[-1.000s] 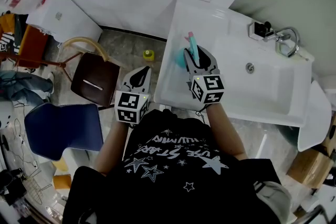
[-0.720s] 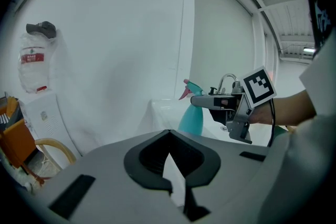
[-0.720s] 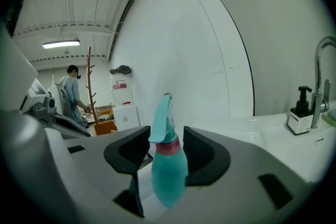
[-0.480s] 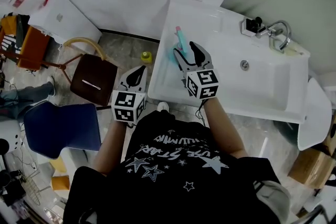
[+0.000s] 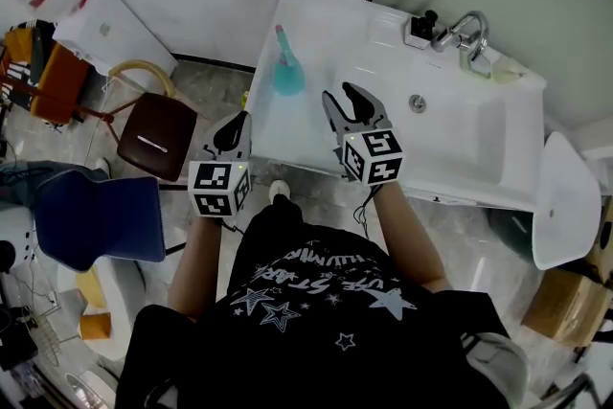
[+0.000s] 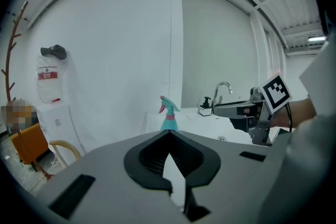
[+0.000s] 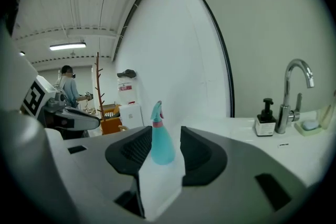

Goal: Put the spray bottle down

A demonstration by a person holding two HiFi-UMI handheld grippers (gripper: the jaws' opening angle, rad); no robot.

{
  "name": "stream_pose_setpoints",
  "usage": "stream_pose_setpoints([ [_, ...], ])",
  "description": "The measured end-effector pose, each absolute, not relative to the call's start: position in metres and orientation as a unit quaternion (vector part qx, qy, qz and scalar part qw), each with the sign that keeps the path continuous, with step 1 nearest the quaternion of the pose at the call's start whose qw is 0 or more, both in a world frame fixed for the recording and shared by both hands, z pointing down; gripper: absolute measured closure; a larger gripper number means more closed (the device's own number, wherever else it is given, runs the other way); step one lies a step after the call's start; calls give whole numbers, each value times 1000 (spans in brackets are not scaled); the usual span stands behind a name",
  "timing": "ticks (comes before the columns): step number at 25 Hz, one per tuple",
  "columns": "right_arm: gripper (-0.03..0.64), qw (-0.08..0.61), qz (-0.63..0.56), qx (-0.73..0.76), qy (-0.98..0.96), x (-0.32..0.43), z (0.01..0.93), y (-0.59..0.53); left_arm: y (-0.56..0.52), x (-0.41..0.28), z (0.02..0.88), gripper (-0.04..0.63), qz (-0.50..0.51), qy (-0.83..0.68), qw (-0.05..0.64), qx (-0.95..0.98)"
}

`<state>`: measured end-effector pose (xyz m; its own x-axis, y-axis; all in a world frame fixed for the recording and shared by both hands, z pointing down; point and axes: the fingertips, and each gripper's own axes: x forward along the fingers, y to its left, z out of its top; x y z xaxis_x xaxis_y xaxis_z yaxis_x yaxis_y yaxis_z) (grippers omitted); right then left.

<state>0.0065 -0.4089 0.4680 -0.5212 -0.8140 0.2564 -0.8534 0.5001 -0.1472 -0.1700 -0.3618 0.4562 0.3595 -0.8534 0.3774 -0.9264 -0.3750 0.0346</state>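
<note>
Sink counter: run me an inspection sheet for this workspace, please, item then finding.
Surface: white sink counter, basin towards its right.
Job's things: spray bottle upright at the counter's left end, set down, nothing touching it.
Clutter: soap dispenser and faucet at the back edge.
Grippers: right gripper open, jaws have just been closing partway, nothing between them; left gripper shut, empty, beside the counter's left end.
Cables: thin dark lead by the right forearm.
Surroundings: brown chair, blue chair, a person far off.
</note>
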Motion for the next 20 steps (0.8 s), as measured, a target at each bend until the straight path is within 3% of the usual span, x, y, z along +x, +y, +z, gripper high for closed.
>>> stream_pose_setpoints([
  [14,514,53,163,505,-846,159,469,-267,-212,-39,464,580,169,-536,126,818],
  [20,592,45,172,513,-840,200,476,-222,-155,3,471,580,182,-522,135,822],
])
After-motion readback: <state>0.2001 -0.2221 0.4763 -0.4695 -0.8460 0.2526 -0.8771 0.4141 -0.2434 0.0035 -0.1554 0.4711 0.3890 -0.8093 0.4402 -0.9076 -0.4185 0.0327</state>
